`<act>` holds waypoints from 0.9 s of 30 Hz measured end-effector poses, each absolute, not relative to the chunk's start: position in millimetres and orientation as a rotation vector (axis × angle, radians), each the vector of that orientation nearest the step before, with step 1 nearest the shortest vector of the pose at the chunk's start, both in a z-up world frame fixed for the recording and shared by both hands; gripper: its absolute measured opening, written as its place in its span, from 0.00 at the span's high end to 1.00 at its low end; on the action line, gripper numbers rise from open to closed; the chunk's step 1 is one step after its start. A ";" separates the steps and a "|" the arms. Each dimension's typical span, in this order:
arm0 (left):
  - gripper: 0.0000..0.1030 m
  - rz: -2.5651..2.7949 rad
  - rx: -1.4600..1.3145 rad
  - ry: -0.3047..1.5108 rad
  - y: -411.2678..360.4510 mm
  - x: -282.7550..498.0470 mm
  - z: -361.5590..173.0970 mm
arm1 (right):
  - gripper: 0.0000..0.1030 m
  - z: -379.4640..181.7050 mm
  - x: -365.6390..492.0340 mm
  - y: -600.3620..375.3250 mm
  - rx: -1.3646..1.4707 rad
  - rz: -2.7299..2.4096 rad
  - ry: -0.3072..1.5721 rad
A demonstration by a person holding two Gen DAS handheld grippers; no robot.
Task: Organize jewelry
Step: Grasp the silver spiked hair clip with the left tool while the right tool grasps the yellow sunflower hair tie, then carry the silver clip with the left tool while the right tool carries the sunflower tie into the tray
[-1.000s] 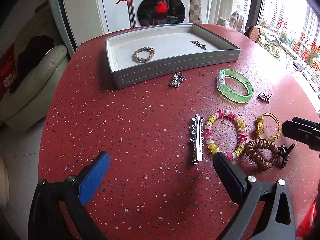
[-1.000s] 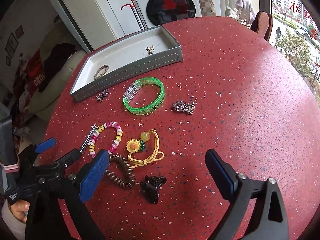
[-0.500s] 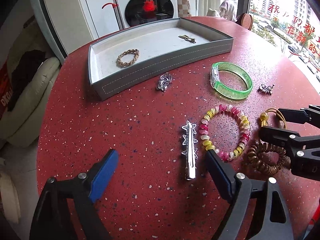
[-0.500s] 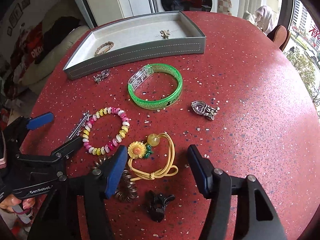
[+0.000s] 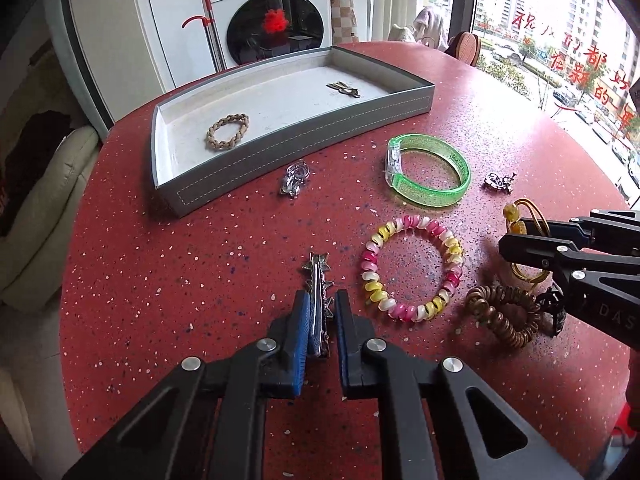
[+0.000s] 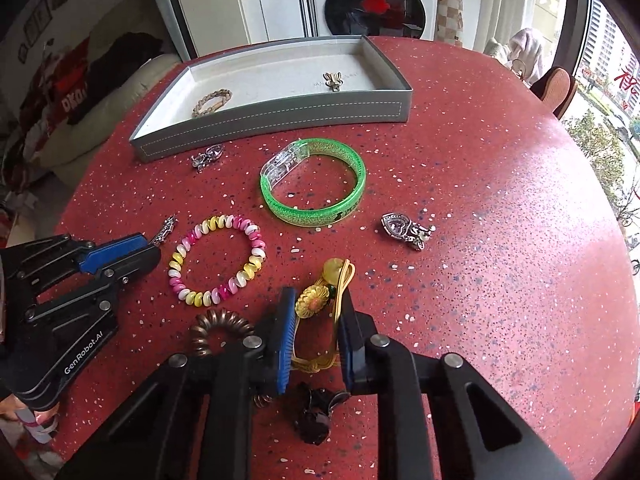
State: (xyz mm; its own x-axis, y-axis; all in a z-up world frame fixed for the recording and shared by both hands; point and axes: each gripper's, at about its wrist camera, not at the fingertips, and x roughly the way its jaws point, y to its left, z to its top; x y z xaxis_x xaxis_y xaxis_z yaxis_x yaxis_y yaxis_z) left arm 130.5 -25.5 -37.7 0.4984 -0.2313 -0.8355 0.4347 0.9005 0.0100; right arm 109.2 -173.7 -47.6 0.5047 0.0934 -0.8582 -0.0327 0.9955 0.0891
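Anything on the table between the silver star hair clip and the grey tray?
Nothing visible. The silver star hair clip sits between the closing left tongs; bare red table runs to the grey tray. A small silver charm lies just right of that line.

Left claw [image 5: 320, 316]: black plastic frame of angular triangular arms with cut-out windows, round silver screw heads at the joints, blue ribbed pads [image 5: 303, 336] on the inner faces; white lettering "GenRobot.AI" along one arm.

Right claw [image 6: 316, 328]: same black frame, silver screws, blue ribbed pads [image 6: 285, 340]; pale letters "DAS" on its side, partly cut off.
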 end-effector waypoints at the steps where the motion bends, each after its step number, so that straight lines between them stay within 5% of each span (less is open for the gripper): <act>1: 0.70 -0.412 0.206 0.973 -21.6 130.9 -36.7 | 0.80 -45.3 108.1 -175.6 0.074 0.077 1.031; 27: 0.70 -0.459 -0.004 0.905 8.0 144.3 13.2 | 0.80 -4.8 107.1 -197.8 0.189 0.117 0.934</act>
State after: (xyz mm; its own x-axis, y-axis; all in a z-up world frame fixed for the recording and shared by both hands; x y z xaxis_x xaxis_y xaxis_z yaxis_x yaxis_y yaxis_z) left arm 144.3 8.0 13.2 0.5281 -0.3858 -0.7565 0.3823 0.9035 -0.1939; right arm 107.1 -197.8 -4.8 0.5901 0.1815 -0.7867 -0.0177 0.9771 0.2121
